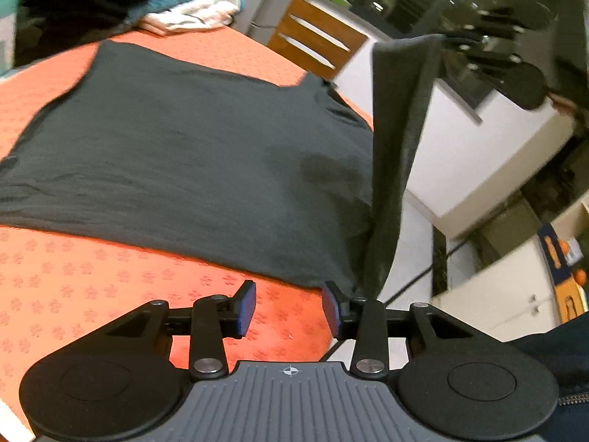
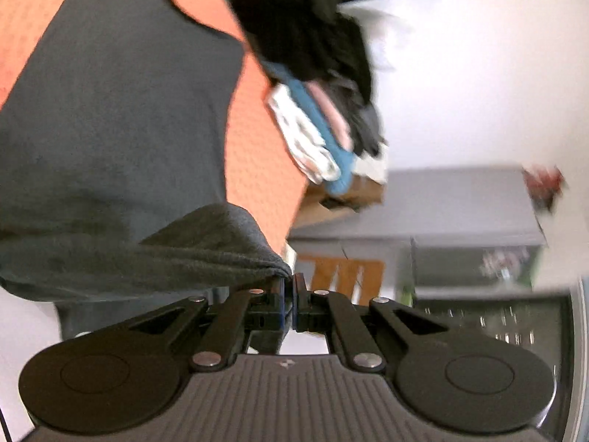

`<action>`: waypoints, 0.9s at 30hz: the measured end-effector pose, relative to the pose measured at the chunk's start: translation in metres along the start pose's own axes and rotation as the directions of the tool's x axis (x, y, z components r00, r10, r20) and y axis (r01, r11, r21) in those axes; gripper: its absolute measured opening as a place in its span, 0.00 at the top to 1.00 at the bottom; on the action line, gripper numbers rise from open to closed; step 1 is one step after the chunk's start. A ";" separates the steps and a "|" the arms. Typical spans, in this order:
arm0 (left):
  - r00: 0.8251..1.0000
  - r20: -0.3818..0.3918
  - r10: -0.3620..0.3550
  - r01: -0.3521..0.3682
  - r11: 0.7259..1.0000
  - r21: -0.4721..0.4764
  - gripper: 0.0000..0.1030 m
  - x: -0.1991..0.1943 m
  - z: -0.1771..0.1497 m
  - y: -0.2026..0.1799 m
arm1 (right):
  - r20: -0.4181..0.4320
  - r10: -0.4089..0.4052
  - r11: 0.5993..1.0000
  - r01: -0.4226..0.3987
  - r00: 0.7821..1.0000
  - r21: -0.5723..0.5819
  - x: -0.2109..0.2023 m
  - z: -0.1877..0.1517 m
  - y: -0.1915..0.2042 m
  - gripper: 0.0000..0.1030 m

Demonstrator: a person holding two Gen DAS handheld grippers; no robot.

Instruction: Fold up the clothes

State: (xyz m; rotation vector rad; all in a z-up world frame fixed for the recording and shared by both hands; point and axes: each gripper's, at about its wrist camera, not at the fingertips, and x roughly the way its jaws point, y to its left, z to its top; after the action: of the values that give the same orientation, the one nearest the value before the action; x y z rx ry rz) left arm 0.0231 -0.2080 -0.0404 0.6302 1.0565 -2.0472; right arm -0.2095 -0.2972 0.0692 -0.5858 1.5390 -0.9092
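A dark grey T-shirt lies spread flat on the orange tablecloth. My left gripper is open and empty, just above the cloth by the shirt's near right corner. My right gripper shows at the upper right of the left wrist view, holding a strip of the shirt lifted high off the table. In the right wrist view my right gripper is shut on the shirt's edge, and the rest of the shirt lies below.
A stack of folded clothes sits at the table's far end; it also shows in the right wrist view. A wooden drawer unit and white counters stand beyond the table's right edge. A cable runs across the floor.
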 end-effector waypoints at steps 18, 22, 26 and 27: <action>0.881 0.077 0.468 -0.371 0.781 -0.503 0.57 0.034 0.010 -0.043 | 0.213 0.471 0.825 -0.341 0.856 -0.451 0.210 0.037 -0.021 0.72; 0.816 0.043 0.576 -0.410 0.630 -0.659 0.57 0.041 0.007 -0.085 | 0.276 0.561 0.802 -0.429 0.781 -0.416 0.241 0.018 -0.057 0.72; 0.748 0.013 0.663 -0.437 0.508 -0.742 0.55 0.049 0.007 -0.138 | 0.324 0.652 0.756 -0.559 0.685 -0.341 0.268 -0.007 -0.085 0.71; 0.736 0.006 0.677 -0.437 0.481 -0.760 0.54 0.052 0.008 -0.150 | 0.330 0.665 0.746 -0.585 0.670 -0.318 0.274 -0.013 -0.089 0.71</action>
State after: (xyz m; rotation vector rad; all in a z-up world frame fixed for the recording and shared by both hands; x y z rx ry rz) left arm -0.1278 -0.1759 -0.0013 0.1690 1.1454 -0.9494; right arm -0.2825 -0.5622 -0.0177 -0.3035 1.2832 -0.0778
